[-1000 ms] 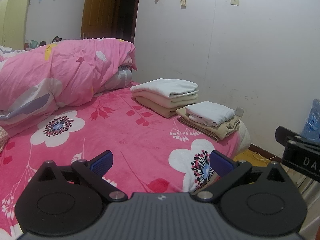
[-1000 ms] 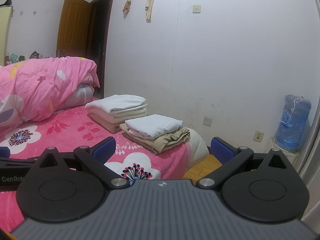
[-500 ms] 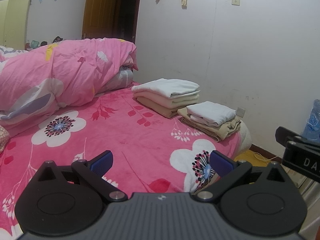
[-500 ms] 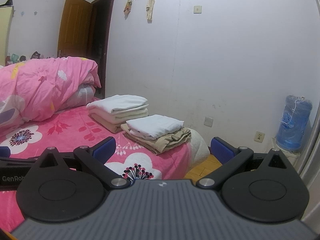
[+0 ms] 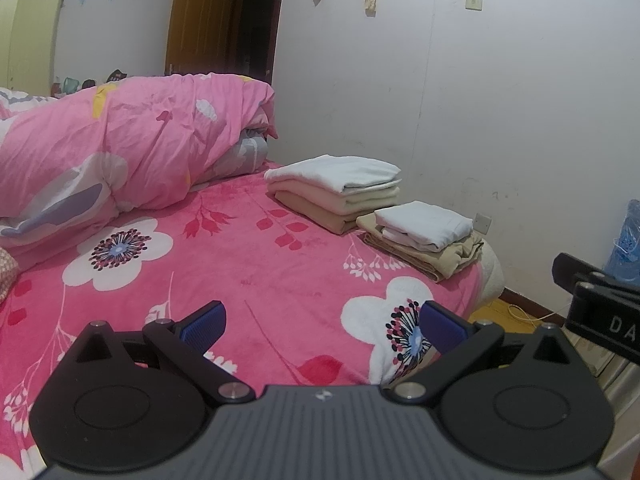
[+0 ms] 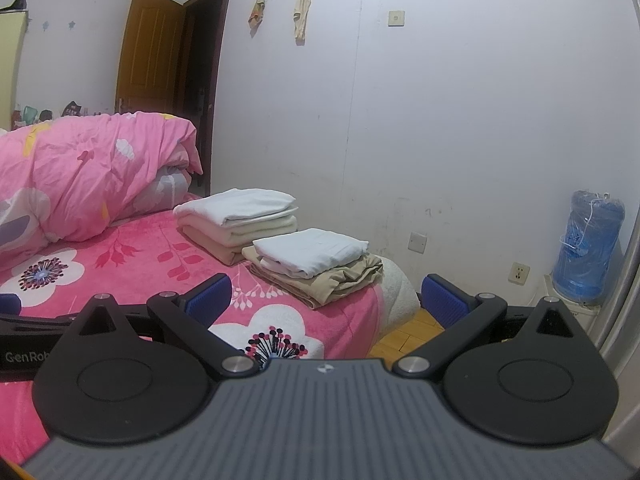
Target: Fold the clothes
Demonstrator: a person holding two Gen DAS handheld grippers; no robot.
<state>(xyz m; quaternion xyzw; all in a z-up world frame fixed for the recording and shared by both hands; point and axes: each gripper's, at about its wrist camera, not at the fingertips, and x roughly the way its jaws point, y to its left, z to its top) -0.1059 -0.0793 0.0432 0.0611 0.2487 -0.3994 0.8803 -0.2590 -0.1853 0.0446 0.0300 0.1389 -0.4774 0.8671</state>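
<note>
Both tools stand wide apart at the fingers and hold nothing. The left tool [image 5: 322,326] hangs above the near part of the bed [image 5: 256,280], its blue pads [image 5: 204,322] spread over the pink flowered blanket. The right tool [image 6: 326,300] hangs further toward the bed's corner, one blue pad [image 6: 210,298] over the blanket and the other over the strip of wooden floor [image 6: 404,338] beside the bed. Part of the right tool's black body shows at the right edge of the left wrist view, and part of the left tool's body at the left edge of the right wrist view.

Beyond the tools, two piles of folded clothes lie on the far corner of the bed, close to the white wall [image 6: 460,120]. The taller pile [image 5: 340,192] has a white piece on top, a cream one under it and a tan one at the bottom. The smaller pile [image 5: 424,236] sits just beside it, nearer the bed's corner, with white pieces on a beige garment. A bunched pink quilt [image 5: 120,148] lies heaped on the left of the bed. Behind it stands a brown door [image 6: 152,44], open. A blue water jug [image 6: 586,244] stands against the wall on the right.
</note>
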